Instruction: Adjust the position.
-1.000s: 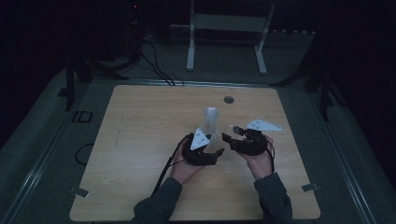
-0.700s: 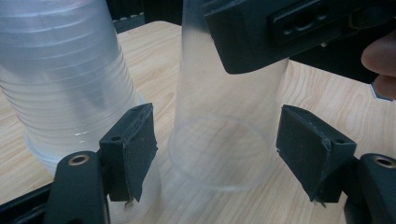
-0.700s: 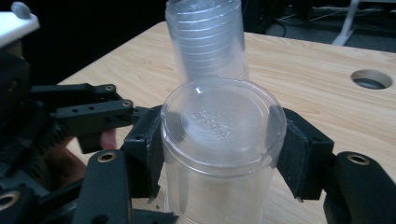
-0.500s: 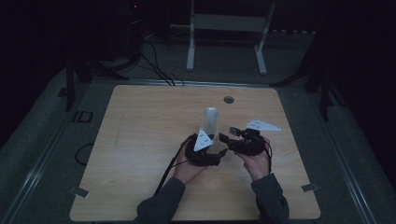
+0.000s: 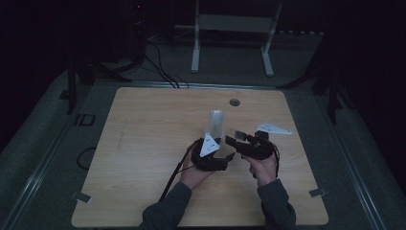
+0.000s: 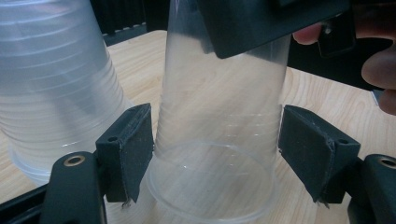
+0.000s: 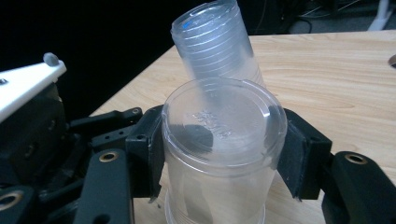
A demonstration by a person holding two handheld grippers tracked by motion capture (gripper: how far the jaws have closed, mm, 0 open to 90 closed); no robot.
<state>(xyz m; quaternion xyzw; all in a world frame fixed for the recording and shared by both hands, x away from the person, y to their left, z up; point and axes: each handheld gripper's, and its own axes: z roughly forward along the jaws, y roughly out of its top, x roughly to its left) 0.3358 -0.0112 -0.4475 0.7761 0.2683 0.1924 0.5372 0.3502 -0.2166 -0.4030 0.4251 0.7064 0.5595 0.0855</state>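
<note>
An upside-down clear plastic cup (image 7: 219,121) stands on the wooden table (image 5: 143,143), and my right gripper (image 7: 219,154) is shut on it just under its base. My left gripper (image 6: 217,154) straddles the same cup (image 6: 219,116) lower down near the rim. Its jaws have just been opening, and the pads sit beside the walls without squeezing them. A tall stack of the same cups (image 5: 216,122) stands right behind, leaning in the right gripper view (image 7: 219,46) and at the left in the left gripper view (image 6: 51,84). Both hands meet at the table's middle (image 5: 230,153).
A small round hole (image 5: 234,102) lies in the tabletop beyond the cups. A metal stand (image 5: 230,43) and cables are on the dark floor behind the table. The left gripper's cable (image 5: 174,172) trails toward the near edge. Bare wood spreads to the left.
</note>
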